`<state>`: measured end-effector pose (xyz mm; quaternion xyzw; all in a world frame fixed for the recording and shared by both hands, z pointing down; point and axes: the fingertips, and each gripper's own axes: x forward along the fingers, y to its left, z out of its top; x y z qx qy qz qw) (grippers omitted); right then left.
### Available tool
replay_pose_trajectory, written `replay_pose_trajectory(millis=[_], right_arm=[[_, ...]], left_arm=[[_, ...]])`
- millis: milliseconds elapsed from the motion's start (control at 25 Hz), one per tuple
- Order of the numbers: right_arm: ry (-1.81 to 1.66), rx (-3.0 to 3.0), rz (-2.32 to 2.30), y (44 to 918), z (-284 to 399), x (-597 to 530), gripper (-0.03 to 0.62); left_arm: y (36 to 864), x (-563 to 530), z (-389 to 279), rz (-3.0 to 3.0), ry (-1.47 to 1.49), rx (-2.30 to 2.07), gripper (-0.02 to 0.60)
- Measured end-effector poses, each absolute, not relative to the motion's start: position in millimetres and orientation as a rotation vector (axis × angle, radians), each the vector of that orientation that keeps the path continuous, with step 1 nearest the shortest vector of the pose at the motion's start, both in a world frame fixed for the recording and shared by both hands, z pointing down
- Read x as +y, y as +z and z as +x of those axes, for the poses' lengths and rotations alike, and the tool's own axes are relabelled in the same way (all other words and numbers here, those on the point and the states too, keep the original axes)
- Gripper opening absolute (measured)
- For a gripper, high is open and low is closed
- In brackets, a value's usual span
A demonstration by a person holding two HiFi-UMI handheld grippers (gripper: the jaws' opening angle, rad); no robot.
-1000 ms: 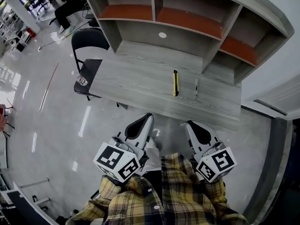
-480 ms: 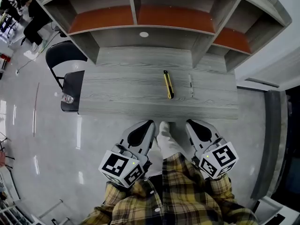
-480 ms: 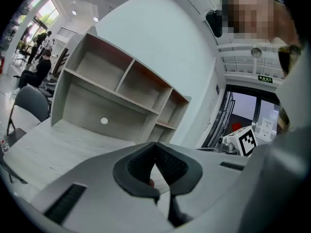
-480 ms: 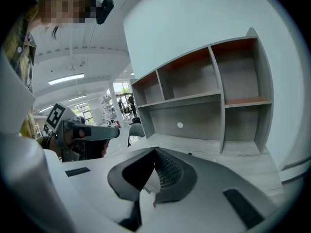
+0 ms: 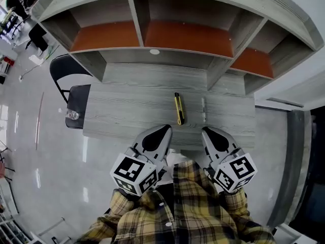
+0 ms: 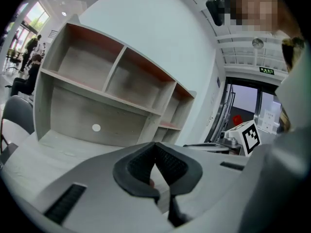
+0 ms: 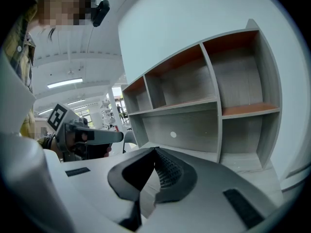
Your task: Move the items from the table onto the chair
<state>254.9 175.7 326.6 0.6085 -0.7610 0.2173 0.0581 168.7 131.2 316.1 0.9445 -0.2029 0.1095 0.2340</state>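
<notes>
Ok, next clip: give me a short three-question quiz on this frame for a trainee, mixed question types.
1. True or false: the yellow utility knife lies on the chair.
2. What lies just right of the knife on the table? A) pen B) mug C) book
3. Fill in: the jaws of the left gripper and right gripper are both ____, holding nothing.
Key: 1 false, it is on the table; 2 A; 3 shut.
</notes>
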Motion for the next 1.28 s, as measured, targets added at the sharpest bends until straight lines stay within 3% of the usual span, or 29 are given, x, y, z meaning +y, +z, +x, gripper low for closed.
replay_pose_trajectory(millis=[360,840,1160,1280], right_arm=[[0.664,-2.319,1.862,330.5,306.8,155.9,0.017],[0.741,-2.273,1.924,343.8,322.6,149.0,0.017],[0.786,-2.224,1.957,352.8,323.9,148.2,0.017],[0.82,-2.196,1.975,361.0,325.5,153.1,0.017]], left_arm=[[329.2,102.6,221.5,2.598,0.404,-0.615,0.005],[362.2,81.3,240.4,2.524,0.551,-0.67,0.009],[396.3,73.0,244.3,2.443,0.614,-0.622,0.205],[416.4,68.0,246.5,2.423,0.658,-0.643,0.213]])
